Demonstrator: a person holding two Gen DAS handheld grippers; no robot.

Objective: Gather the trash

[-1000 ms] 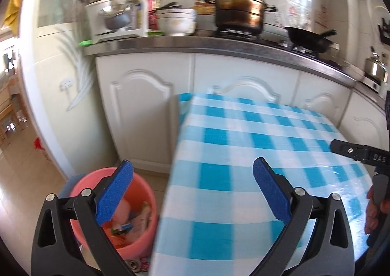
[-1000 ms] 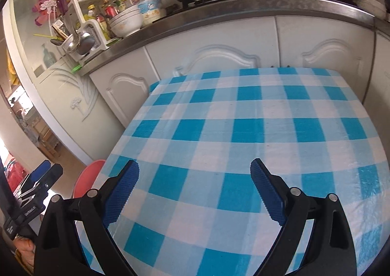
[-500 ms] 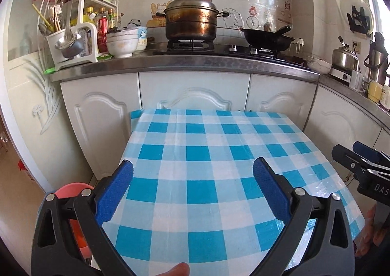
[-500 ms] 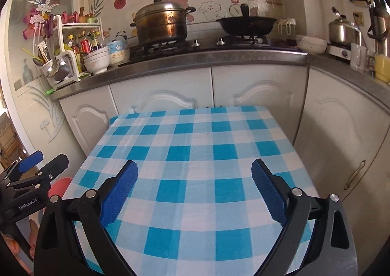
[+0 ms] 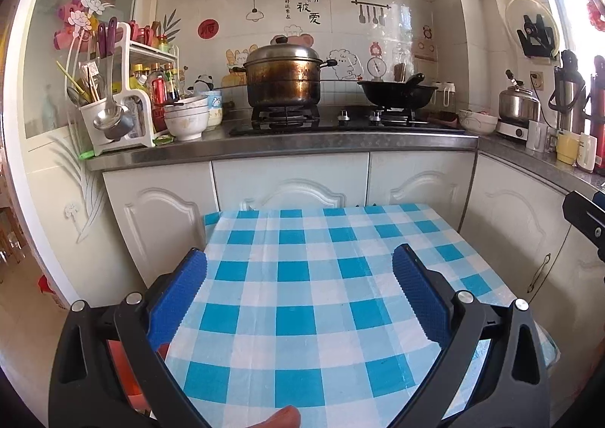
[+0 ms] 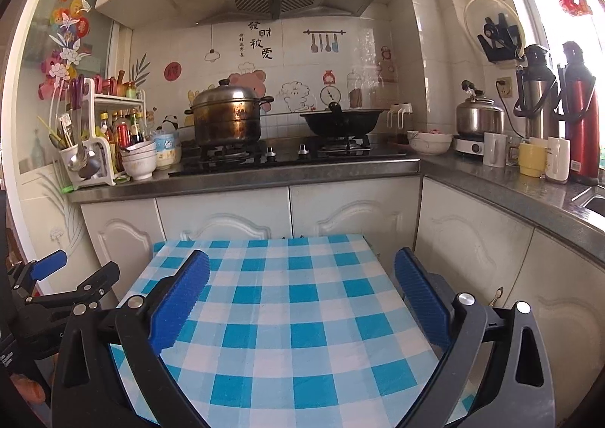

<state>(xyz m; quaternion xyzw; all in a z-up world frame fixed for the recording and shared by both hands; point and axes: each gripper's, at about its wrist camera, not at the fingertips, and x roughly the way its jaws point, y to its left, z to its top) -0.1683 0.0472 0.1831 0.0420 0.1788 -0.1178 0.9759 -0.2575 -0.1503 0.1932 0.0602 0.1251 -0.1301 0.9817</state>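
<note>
Grippers: left (image 5: 298, 292) wide, empty | right (image 6: 300, 286) opening, empty | tablecloth (image 6: 272, 314) bare to edges

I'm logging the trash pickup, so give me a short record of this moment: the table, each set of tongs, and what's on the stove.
table: checked blue and white cloth; no trash visible on the part in view
left tongs: open, nothing between the pads
right tongs: jaws opening, nothing between them
bucket: a red edge shows low behind the left tongs, contents hidden
stove: lidded steel pot on the left burner, black wok on the right
counter right: steel kettle, yellow mug
</note>
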